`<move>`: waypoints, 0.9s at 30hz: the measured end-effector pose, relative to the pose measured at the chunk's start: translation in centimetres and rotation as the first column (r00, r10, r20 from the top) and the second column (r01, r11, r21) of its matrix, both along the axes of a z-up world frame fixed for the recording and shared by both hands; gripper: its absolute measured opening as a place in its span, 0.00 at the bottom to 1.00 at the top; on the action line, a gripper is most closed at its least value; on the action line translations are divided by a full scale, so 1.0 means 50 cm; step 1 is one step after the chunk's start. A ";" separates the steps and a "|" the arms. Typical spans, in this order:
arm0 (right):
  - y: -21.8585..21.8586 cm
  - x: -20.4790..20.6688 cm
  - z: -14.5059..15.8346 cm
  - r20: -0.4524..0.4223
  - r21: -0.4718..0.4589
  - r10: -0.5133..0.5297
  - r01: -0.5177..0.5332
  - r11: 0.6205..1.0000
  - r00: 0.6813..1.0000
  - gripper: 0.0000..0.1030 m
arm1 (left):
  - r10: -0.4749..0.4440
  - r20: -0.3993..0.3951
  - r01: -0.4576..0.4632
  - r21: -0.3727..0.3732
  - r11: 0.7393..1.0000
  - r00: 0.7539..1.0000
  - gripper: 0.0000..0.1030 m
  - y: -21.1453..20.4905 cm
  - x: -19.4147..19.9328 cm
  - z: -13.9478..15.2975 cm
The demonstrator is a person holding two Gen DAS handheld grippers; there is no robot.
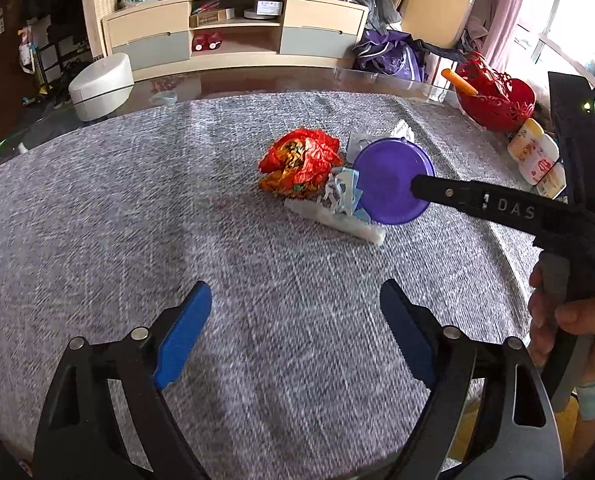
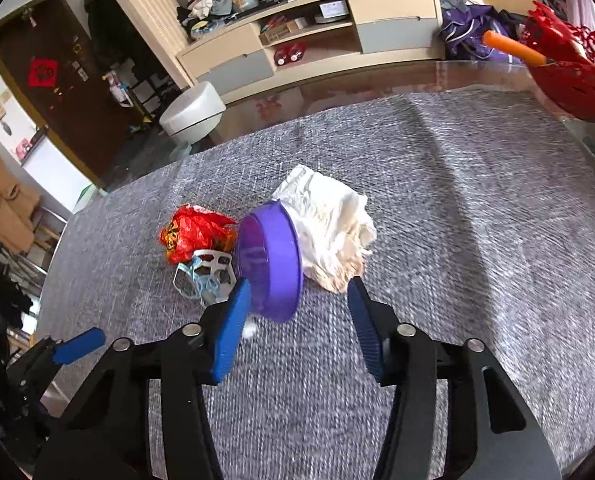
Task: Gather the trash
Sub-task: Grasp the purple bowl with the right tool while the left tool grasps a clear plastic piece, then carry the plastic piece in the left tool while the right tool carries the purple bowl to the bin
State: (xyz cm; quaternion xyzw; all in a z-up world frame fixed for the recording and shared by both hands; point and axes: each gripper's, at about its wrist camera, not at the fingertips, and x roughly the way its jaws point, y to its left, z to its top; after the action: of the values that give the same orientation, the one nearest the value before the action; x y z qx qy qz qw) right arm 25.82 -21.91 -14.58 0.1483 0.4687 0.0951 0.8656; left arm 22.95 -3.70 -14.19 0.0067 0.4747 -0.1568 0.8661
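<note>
A: Where's the trash?
B: Bunched mid-counter (image 1: 137, 208) on the grey cloth: a red wrapper (image 1: 301, 162), a white mask frame (image 2: 213, 266) with blue loops touching it, a purple bowl (image 2: 269, 260) tipped on its side, and crumpled tissue (image 2: 329, 228) right behind the bowl.
A: And the claws?
B: Left claw (image 1: 297, 336) is spread wide over bare cloth, nothing between its pads, well short of the pile. Right claw (image 2: 297, 320) sits half-spread at the bowl; the left pad (image 2: 233, 320) looks to be at the lower rim, the other stands clear beside the tissue. No grip that I can see (the rim partly hides behind that pad, so contact there is unsure).
A: So which step?
B: I'd judge the reach for the bowl, nothing collected yet.
A: Next move?
B: Probably straddle the bowl's wall with the right claw, then squeeze. A tilted bowl may roll, so go in slowly. The left can take the wrapper.
</note>
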 end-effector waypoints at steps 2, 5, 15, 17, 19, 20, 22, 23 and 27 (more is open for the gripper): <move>0.003 0.008 -0.002 -0.003 0.002 0.007 -0.007 1.000 1.000 0.44 | -0.008 -0.001 0.008 -0.005 1.000 1.000 0.74 -0.009 0.011 -0.001; 0.004 0.017 -0.005 -0.005 0.005 0.011 -0.011 1.000 1.000 0.43 | -0.023 0.001 0.023 -0.014 1.000 1.000 0.71 -0.024 0.031 -0.001; -0.007 0.028 -0.005 0.002 0.022 0.030 -0.030 0.999 1.000 0.31 | -0.070 -0.002 0.069 -0.042 0.997 0.998 0.45 -0.071 0.099 -0.011; -0.010 0.028 0.001 0.008 0.027 0.036 -0.036 0.999 0.999 0.27 | -0.086 -0.008 0.086 -0.054 0.995 0.996 0.37 -0.082 0.110 -0.016; -0.010 0.026 0.009 0.015 0.030 0.042 -0.042 0.999 0.999 0.23 | -0.101 -0.012 0.101 -0.061 0.993 0.995 0.27 -0.091 0.117 -0.020; -0.009 0.023 0.014 0.022 0.034 0.047 -0.048 0.998 0.999 0.21 | -0.106 -0.013 0.104 -0.063 0.993 0.994 0.20 -0.094 0.119 -0.022; -0.006 0.020 0.023 0.031 0.037 0.057 -0.058 0.998 0.998 0.19 | -0.110 -0.015 0.108 -0.073 0.991 0.994 0.08 -0.096 0.121 -0.023; -0.003 0.017 0.028 0.037 0.041 0.063 -0.065 0.997 0.997 0.18 | -0.111 -0.014 0.110 -0.079 0.991 0.994 0.07 -0.095 0.120 -0.021; 0.006 0.007 0.035 0.040 0.052 0.084 -0.086 0.995 0.996 0.17 | -0.105 0.007 0.106 -0.082 0.991 0.994 0.03 -0.087 0.105 -0.002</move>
State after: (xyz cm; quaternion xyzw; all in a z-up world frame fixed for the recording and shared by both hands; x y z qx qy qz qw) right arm 26.18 -21.60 -12.81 0.1496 0.4554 0.1474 0.8652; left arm 28.22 -8.06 -14.27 -0.0036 0.4656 -0.2217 0.8568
